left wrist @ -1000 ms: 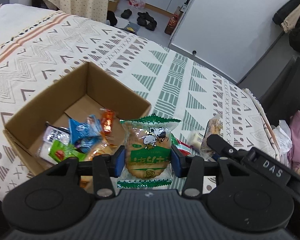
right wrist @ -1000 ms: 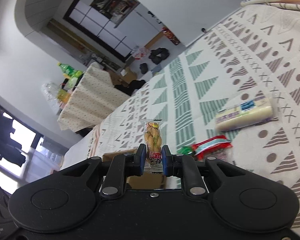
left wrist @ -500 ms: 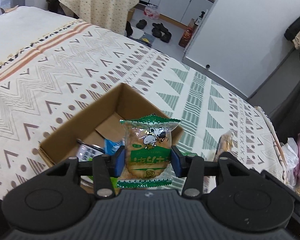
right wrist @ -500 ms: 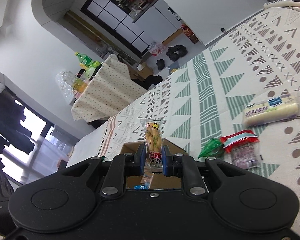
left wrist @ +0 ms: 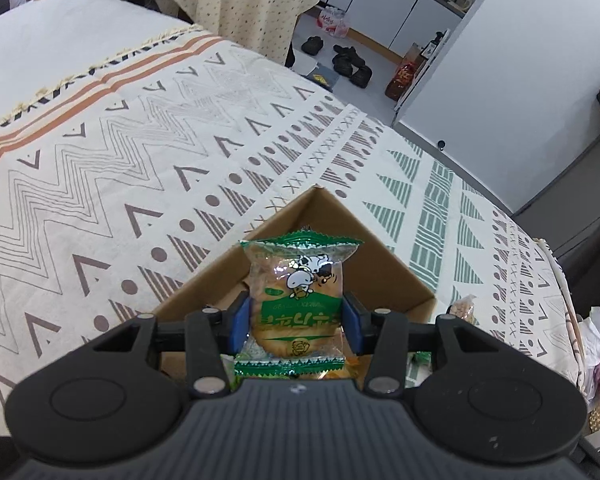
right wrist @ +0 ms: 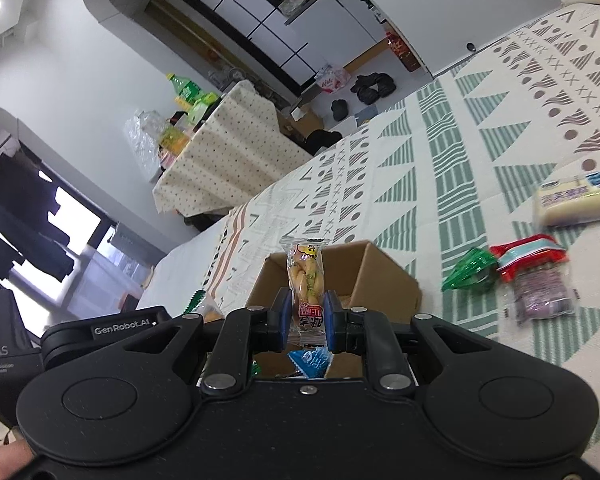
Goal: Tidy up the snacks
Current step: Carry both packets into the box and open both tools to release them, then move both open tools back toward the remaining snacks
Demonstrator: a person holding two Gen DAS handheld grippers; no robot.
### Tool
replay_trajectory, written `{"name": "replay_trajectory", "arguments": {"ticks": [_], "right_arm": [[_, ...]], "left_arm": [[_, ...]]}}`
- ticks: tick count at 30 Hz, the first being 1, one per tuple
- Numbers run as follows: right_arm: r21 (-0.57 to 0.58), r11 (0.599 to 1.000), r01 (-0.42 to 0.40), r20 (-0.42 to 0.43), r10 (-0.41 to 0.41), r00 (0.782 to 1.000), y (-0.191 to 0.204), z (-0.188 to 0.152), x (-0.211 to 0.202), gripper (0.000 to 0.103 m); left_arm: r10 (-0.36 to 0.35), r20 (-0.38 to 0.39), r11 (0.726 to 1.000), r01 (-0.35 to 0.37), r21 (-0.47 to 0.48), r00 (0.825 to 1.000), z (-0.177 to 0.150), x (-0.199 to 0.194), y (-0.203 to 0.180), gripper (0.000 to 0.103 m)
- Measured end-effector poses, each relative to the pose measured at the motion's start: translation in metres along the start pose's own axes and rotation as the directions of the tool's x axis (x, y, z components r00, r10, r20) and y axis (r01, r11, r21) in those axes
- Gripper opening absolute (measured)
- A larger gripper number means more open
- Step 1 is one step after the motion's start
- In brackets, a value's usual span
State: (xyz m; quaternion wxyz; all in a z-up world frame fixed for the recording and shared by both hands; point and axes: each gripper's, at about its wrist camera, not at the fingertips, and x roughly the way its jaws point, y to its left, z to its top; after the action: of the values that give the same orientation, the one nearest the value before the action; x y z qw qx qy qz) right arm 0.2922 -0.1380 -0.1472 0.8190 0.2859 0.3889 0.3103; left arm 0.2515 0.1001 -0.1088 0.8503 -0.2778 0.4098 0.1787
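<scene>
My left gripper [left wrist: 296,322] is shut on a green-edged clear cracker packet [left wrist: 298,300] and holds it upright over the open cardboard box [left wrist: 384,268] on the patterned bedspread. My right gripper [right wrist: 304,316] is shut on a slim clear packet of twisted snack [right wrist: 305,276], just in front of the same cardboard box [right wrist: 380,280]. A blue wrapper [right wrist: 308,362] shows in the box under the right jaws. The left gripper's body [right wrist: 100,332] appears at the lower left of the right wrist view.
Loose snacks lie on the bedspread right of the box: a green wrapper [right wrist: 470,270], a red-and-purple packet [right wrist: 536,276] and a pale long bar [right wrist: 576,200]. Another packet [left wrist: 462,308] lies beside the box's right corner. Beyond the bed stand a cloth-draped table [right wrist: 224,160] and shoes [left wrist: 348,64].
Both grippers have moved toward the box with their packets still held. The box now sits straight ahead under the jaws, and its contents are mostly hidden in the left wrist view.
</scene>
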Motion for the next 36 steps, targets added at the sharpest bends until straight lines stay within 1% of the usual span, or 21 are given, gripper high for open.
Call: {"name": "replay_trajectory", "arguments": {"ticks": [4, 7, 9, 12, 14, 16, 17, 19, 20, 21, 22, 24, 27, 29, 32, 35, 36], "right_arm": [[-0.012, 1.000, 0.004, -0.008, -0.005, 1.000, 0.006, -0.005, 0.010, 0.017], [-0.016, 1.000, 0.015, -0.006, -0.015, 1.000, 0.008, -0.006, 0.016, 0.017], [-0.013, 1.000, 0.027, -0.004, -0.027, 1.000, 0.008, -0.005, 0.019, 0.017], [-0.002, 0.999, 0.040, 0.004, -0.040, 0.999, 0.007, -0.002, 0.024, 0.017], [0.001, 0.999, 0.043, 0.010, -0.043, 0.999, 0.007, 0.000, 0.027, 0.017], [0.000, 0.999, 0.040, 0.013, -0.040, 0.999, 0.008, 0.000, 0.030, 0.018], [-0.001, 0.999, 0.037, 0.014, -0.037, 0.999, 0.009, 0.000, 0.031, 0.019], [0.002, 0.999, 0.032, 0.019, -0.032, 0.999, 0.010, 0.000, 0.032, 0.024], [0.007, 0.999, 0.032, 0.021, -0.032, 0.999, 0.010, 0.000, 0.033, 0.029], [0.012, 0.999, 0.032, 0.022, -0.033, 0.999, 0.009, -0.001, 0.033, 0.039], [0.013, 0.999, 0.036, 0.024, -0.037, 0.999, 0.009, -0.001, 0.032, 0.046], [0.010, 0.999, 0.049, 0.031, -0.049, 0.998, 0.009, -0.001, 0.028, 0.049], [0.015, 0.998, 0.058, 0.034, -0.058, 0.998, 0.008, 0.000, 0.022, 0.049], [0.013, 0.998, 0.064, 0.038, -0.064, 0.997, 0.006, 0.001, 0.017, 0.050], [0.023, 0.995, 0.099, 0.027, -0.100, 0.995, 0.001, 0.003, 0.010, 0.056], [0.024, 0.991, 0.129, 0.023, -0.129, 0.991, -0.003, 0.006, -0.002, 0.058], [0.022, 0.991, 0.133, 0.023, -0.134, 0.991, -0.004, 0.007, -0.006, 0.060]], "left_arm": [[-0.014, -0.021, 1.000, 0.014, -0.013, 1.000, 0.007, 0.014, 0.006, 0.046], [-0.049, -0.034, 0.999, 0.048, -0.023, 0.998, 0.012, 0.021, 0.007, 0.046], [-0.075, -0.028, 0.997, 0.074, -0.037, 0.997, 0.015, 0.022, 0.009, 0.050], [-0.068, -0.028, 0.997, 0.067, -0.036, 0.997, 0.020, 0.023, 0.010, 0.055], [-0.067, -0.033, 0.997, 0.065, -0.038, 0.997, 0.022, 0.024, 0.013, 0.055], [-0.062, -0.035, 0.997, 0.061, -0.044, 0.997, 0.023, 0.023, 0.017, 0.056], [-0.058, -0.037, 0.997, 0.056, -0.045, 0.998, 0.023, 0.023, 0.018, 0.058], [-0.046, -0.040, 0.998, 0.044, -0.048, 0.998, 0.022, 0.023, 0.021, 0.063], [-0.039, -0.041, 0.998, 0.037, -0.049, 0.998, 0.021, 0.023, 0.023, 0.066], [-0.034, -0.041, 0.998, 0.032, -0.050, 0.999, 0.020, 0.022, 0.024, 0.068], [-0.035, -0.040, 0.998, 0.033, -0.052, 0.999, 0.019, 0.022, 0.024, 0.069], [-0.027, -0.040, 0.998, 0.025, -0.053, 0.999, 0.017, 0.019, 0.023, 0.076], [0.001, -0.040, 0.999, -0.003, -0.049, 0.999, 0.012, 0.015, 0.019, 0.084], [0.009, -0.041, 0.999, -0.011, -0.044, 0.999, 0.009, 0.012, 0.015, 0.085], [0.011, -0.039, 1.000, -0.012, -0.017, 0.999, 0.004, 0.007, 0.008, 0.090], [0.015, -0.036, 1.000, -0.015, -0.004, 0.999, -0.002, 0.002, 0.001, 0.091], [0.017, -0.035, 1.000, -0.017, 0.001, 0.999, -0.005, 0.001, -0.002, 0.091]]}}
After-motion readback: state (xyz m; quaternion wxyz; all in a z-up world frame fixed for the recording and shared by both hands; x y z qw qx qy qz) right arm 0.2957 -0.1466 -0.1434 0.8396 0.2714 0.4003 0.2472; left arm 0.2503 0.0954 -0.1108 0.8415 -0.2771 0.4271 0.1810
